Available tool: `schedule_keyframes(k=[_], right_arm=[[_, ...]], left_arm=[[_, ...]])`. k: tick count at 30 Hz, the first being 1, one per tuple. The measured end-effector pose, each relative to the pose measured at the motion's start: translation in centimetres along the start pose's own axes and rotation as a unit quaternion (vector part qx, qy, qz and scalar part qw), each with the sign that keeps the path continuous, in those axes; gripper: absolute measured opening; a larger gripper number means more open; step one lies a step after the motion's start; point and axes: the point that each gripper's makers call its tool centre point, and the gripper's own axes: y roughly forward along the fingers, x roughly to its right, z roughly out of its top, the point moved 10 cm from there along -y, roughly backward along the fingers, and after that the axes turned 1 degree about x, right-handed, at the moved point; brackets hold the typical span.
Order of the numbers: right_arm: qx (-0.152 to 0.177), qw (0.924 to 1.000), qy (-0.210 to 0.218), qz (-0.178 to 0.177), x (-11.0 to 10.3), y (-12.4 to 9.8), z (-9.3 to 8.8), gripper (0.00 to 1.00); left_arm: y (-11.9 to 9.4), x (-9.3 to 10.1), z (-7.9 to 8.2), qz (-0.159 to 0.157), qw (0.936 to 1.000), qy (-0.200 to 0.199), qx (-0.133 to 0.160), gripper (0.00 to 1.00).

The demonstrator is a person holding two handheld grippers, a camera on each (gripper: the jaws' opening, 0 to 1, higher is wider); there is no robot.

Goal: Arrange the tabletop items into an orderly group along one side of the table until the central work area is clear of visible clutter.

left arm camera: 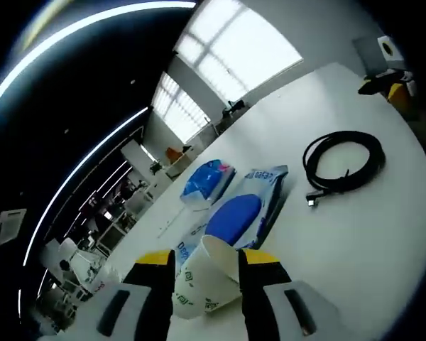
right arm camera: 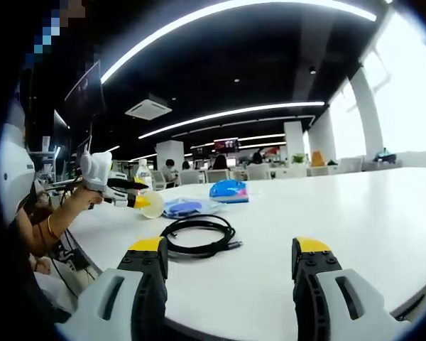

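My left gripper (left arm camera: 206,278) is shut on a white paper cup (left arm camera: 202,280) with green print, which lies tilted between its yellow-tipped jaws. Just beyond the cup lie two blue wet-wipe packs, one flat with a round blue lid (left arm camera: 236,217) and a smaller one (left arm camera: 207,181) behind it. A coiled black cable (left arm camera: 343,162) rests on the white table (left arm camera: 383,234). In the right gripper view the left gripper (right arm camera: 131,197) holds the cup (right arm camera: 151,204) at the left, past the cable (right arm camera: 199,235) and packs (right arm camera: 228,190). My right gripper (right arm camera: 227,266) stands open above the table with nothing between its jaws.
The white table (right arm camera: 355,213) stretches far to the right. A person's arm (right arm camera: 53,220) with a bracelet holds the left gripper. Office desks, chairs and monitors stand behind the table. A yellow and black object (left arm camera: 387,85) sits at the far table edge.
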Motion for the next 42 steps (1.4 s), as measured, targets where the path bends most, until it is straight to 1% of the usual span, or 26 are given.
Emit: schedule_keyframes(k=[5, 10, 11, 12, 15, 18, 21, 24, 28, 32, 38, 42], right_arm=[[-0.002, 1.0, -0.004, -0.003, 0.1, -0.2, 0.0, 0.68], [0.003, 1.0, -0.004, -0.006, 0.1, -0.3, 0.2, 0.68], [0.003, 1.0, -0.004, -0.005, 0.1, -0.3, 0.2, 0.68], [0.003, 1.0, -0.005, -0.004, 0.1, -0.3, 0.2, 0.68], [0.002, 1.0, -0.007, 0.0, -0.1, -0.1, 0.2, 0.68], [0.001, 1.0, -0.008, 0.002, -0.3, -0.1, 0.2, 0.68], [0.0, 0.9999, -0.014, 0.002, -0.4, 0.0, 0.2, 0.68], [0.001, 0.9999, -0.014, 0.002, -0.5, 0.1, 0.3, 0.68], [0.003, 0.9999, -0.016, 0.003, -0.6, 0.1, 0.4, 0.68], [0.001, 0.9998, -0.017, 0.003, -0.6, 0.1, 0.4, 0.67], [-0.003, 0.9999, -0.016, 0.003, -0.6, 0.2, 0.2, 0.67], [-0.004, 0.9999, -0.015, 0.005, -0.6, 0.2, 0.1, 0.67]], left_arm=[[0.0, 0.2, -0.3, -0.006, 0.9999, -0.012, 0.0, 0.32], [-0.4, 0.0, -0.8, 0.0, 1.0, -0.009, -0.004, 0.3], [-0.5, -0.2, -0.8, 0.009, 0.9999, 0.009, -0.001, 0.29], [-0.6, -0.1, -1.0, 0.008, 0.9999, 0.011, -0.003, 0.27], [-0.7, -0.2, -1.3, 0.002, 1.0, 0.002, -0.002, 0.26], [-0.8, -0.3, -1.8, 0.004, 0.9999, 0.005, -0.01, 0.26], [-1.1, -0.5, -2.3, 0.005, 0.9998, -0.001, -0.017, 0.24], [-1.4, -0.7, -2.6, 0.021, 0.9995, 0.003, -0.022, 0.21], [-1.5, -1.1, -3.0, 0.024, 0.9995, -0.006, -0.021, 0.18], [-1.7, -1.4, -3.2, 0.028, 0.9993, -0.003, -0.024, 0.16], [-2.2, -2.2, -3.4, 0.02, 0.9993, 0.01, -0.03, 0.1], [-2.3, -2.5, -3.4, 0.017, 0.9994, 0.01, -0.027, 0.06]])
